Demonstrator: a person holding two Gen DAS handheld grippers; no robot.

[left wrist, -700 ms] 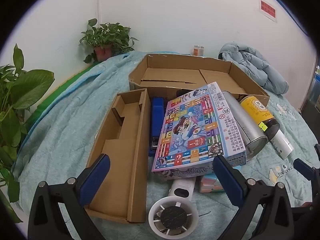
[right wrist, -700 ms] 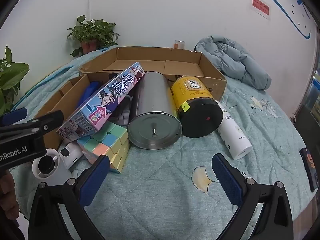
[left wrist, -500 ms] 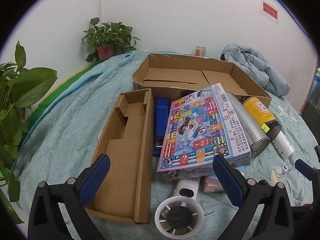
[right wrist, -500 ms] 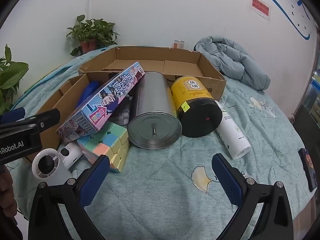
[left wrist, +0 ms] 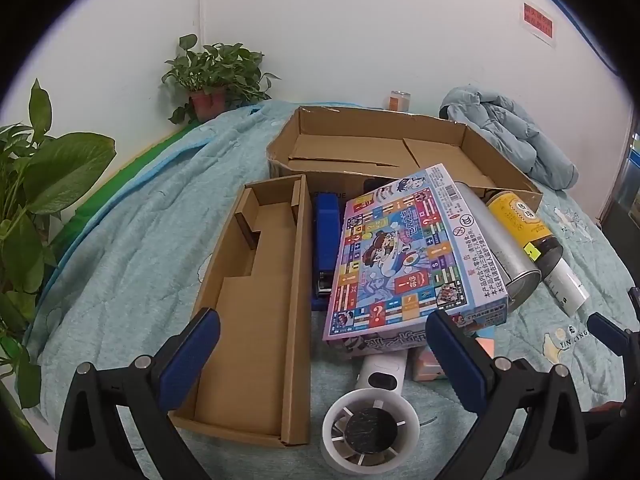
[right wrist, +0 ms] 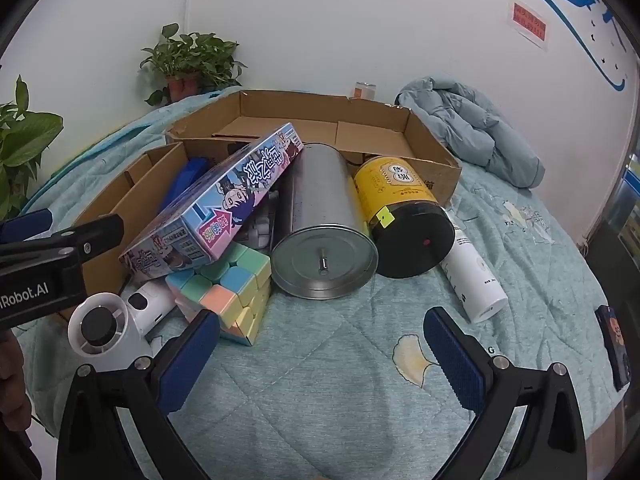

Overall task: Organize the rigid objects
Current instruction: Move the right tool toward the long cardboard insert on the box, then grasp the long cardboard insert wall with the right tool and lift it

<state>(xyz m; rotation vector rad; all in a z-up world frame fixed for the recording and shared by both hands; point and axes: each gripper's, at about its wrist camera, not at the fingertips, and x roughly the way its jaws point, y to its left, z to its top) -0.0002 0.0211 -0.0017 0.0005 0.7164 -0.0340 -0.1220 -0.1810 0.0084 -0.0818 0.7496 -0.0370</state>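
A pile lies on the teal quilt: a colourful board-game box (left wrist: 408, 256) (right wrist: 224, 204) leans over a pastel cube (right wrist: 228, 292), with a white handheld fan (left wrist: 372, 428) (right wrist: 108, 324) in front. Beside them lie a silver tin (right wrist: 324, 224), a yellow jar with a black lid (right wrist: 400, 216), a white bottle (right wrist: 474, 280) and a blue stapler (left wrist: 326, 232). My left gripper (left wrist: 320, 336) is open above the narrow cardboard tray (left wrist: 256, 300) and the fan. My right gripper (right wrist: 320, 332) is open over bare quilt in front of the tin. Both hold nothing.
A large open cardboard box (left wrist: 384, 152) (right wrist: 320, 120) sits behind the pile. A grey-blue jacket (right wrist: 472, 128) lies at the back right. Potted plants (left wrist: 212, 76) stand at the back left and at the left edge. A dark phone-like item (right wrist: 612, 344) lies at the far right.
The left wrist view has shifted a little: the box, tray and fan sit slightly further right and lower in frame. The right gripper has barely moved. Both stay open.
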